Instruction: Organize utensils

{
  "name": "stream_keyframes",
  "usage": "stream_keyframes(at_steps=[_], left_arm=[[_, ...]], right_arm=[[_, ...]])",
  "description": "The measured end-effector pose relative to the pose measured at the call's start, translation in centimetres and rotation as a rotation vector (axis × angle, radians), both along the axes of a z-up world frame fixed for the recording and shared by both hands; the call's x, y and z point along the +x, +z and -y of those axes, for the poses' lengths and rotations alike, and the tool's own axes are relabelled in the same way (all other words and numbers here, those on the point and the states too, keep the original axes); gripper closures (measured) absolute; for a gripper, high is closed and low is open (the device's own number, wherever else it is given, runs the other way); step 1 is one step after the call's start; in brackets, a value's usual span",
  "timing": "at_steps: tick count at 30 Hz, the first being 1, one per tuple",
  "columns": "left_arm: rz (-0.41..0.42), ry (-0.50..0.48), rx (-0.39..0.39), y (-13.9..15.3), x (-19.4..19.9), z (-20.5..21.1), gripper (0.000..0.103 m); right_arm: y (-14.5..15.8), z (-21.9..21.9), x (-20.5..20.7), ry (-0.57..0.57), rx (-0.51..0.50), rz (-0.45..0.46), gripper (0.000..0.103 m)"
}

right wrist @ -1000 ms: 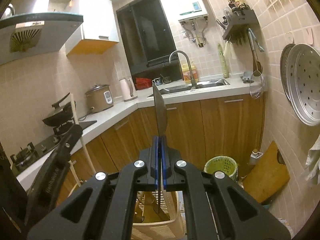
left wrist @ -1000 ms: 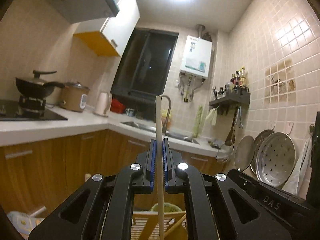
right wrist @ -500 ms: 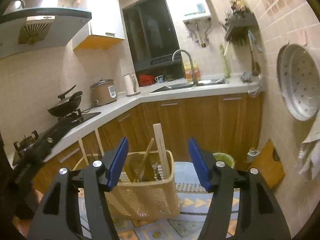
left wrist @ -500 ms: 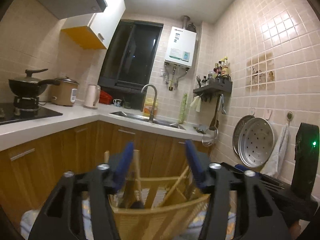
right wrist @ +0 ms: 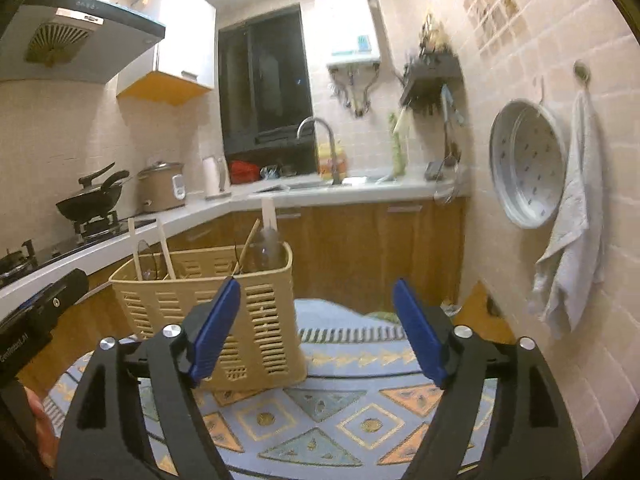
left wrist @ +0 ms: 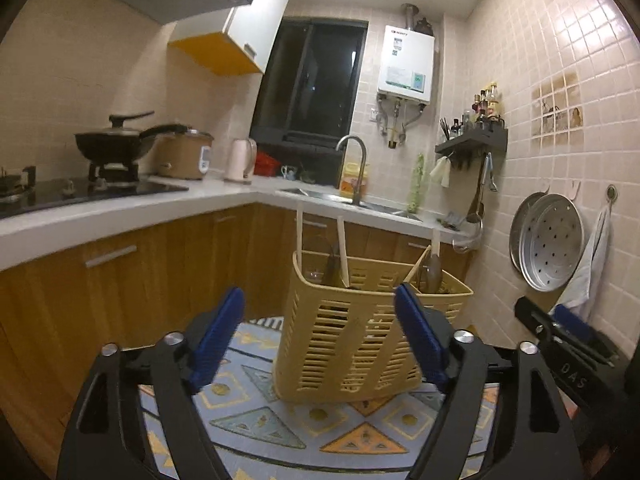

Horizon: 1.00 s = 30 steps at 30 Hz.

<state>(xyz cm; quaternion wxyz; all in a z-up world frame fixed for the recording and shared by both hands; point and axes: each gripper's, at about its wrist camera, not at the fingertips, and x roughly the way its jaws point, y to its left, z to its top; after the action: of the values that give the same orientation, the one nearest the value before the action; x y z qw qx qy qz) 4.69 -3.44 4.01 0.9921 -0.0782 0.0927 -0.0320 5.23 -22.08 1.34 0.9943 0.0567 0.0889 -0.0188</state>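
Two compartments are seen in the yellow basket (left wrist: 352, 344), which stands on the patterned cloth (left wrist: 256, 420) at the centre of the left view and left of centre in the right view. Several utensils (left wrist: 342, 250) are stood upright in it: pale wooden handles in one compartment, and a dark spoon (left wrist: 432, 276) with another pale handle in the other. The left gripper (left wrist: 320, 344) is held wide open with nothing between its blue pads, the basket framed just beyond them. The right gripper (right wrist: 316, 332) is likewise spread wide and empty, the basket showing behind its left pad. The placing step is judged to be done. If more utensils remain, none are shown here; a fresh pickup would be called for next.
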Motion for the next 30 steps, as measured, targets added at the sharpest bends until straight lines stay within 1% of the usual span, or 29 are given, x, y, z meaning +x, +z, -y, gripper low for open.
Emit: stream_keyframes(at_steps=[1, 2, 4, 8, 11, 13, 14, 18, 24, 30], left_arm=[[0.012, 0.010, 0.010, 0.0, -0.1, 0.0, 0.018], [0.026, 0.024, 0.019, -0.1, -0.3, 0.0, 0.016], [0.031, 0.033, 0.036, -0.4, -0.3, 0.1, 0.016], [-0.014, 0.043, 0.073, -1.3, 0.3, 0.5, 0.014], [-0.009, 0.060, 0.140, -1.6, 0.2, 1.2, 0.014], [-0.002, 0.060, 0.171, -1.5, 0.1, 1.7, 0.012], [0.002, 0.060, 0.175, -1.4, -0.1, 1.7, 0.011], [0.015, 0.071, 0.180, -1.5, -0.4, 1.6, 0.010], [0.006, 0.068, 0.169, -1.5, -0.3, 1.2, 0.010], [0.014, 0.072, 0.177, -1.5, -0.3, 1.1, 0.008]], right_arm=[[-0.1, 0.0, -0.5, -0.011, -0.011, 0.027, 0.015], [-0.1, 0.0, -0.7, -0.013, -0.016, 0.044, 0.013], [-0.3, -0.1, -0.8, -0.014, -0.031, 0.047, 0.012], [-1.0, -0.6, -0.2, 0.010, -0.052, 0.017, 0.012], [-1.1, -1.2, -0.6, 0.001, -0.102, 0.040, 0.012], [-1.2, -1.4, -1.1, -0.002, -0.114, 0.053, 0.012], [-1.2, -1.4, -1.1, -0.002, -0.116, 0.054, 0.012], [-1.2, -0.9, -1.3, -0.013, -0.105, 0.051, 0.012], [-1.2, -0.3, -1.1, -0.022, -0.088, 0.040, 0.012], [-1.4, -0.8, -0.9, -0.015, -0.111, 0.030, 0.012]])
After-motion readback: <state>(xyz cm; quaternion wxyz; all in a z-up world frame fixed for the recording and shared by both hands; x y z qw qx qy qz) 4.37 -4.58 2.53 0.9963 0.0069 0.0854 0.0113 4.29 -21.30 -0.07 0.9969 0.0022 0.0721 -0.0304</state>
